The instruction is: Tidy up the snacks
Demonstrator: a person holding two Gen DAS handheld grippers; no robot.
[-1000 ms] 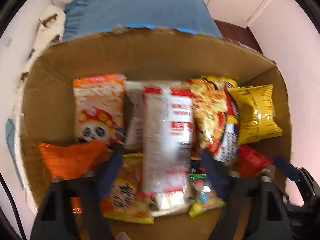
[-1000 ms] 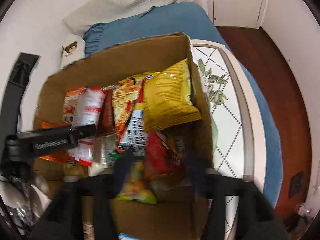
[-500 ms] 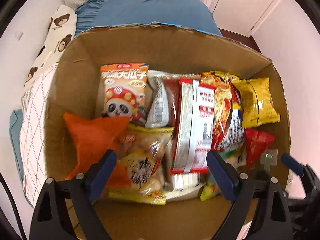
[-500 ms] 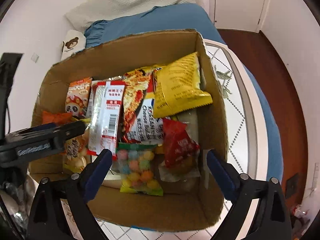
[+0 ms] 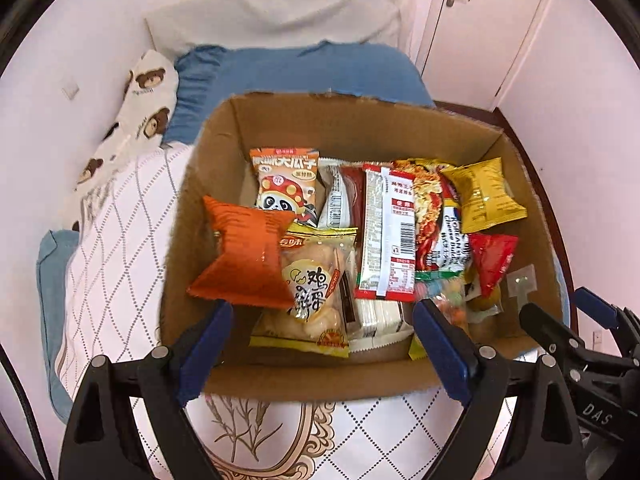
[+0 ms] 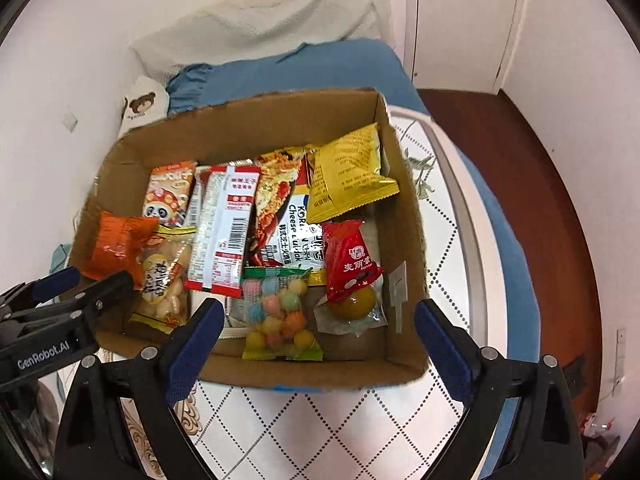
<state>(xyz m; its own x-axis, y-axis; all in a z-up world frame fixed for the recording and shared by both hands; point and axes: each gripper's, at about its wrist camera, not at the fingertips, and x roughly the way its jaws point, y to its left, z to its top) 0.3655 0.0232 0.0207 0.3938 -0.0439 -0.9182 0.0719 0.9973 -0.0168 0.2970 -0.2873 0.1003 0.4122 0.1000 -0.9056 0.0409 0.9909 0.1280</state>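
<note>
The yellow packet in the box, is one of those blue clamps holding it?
No. The yellow packet leans in the cardboard box's far corner, while the right gripper stands open and empty near the front edge.

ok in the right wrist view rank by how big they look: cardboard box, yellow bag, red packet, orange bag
1. cardboard box
2. yellow bag
3. red packet and orange bag look alike, so no ranking between them.
</note>
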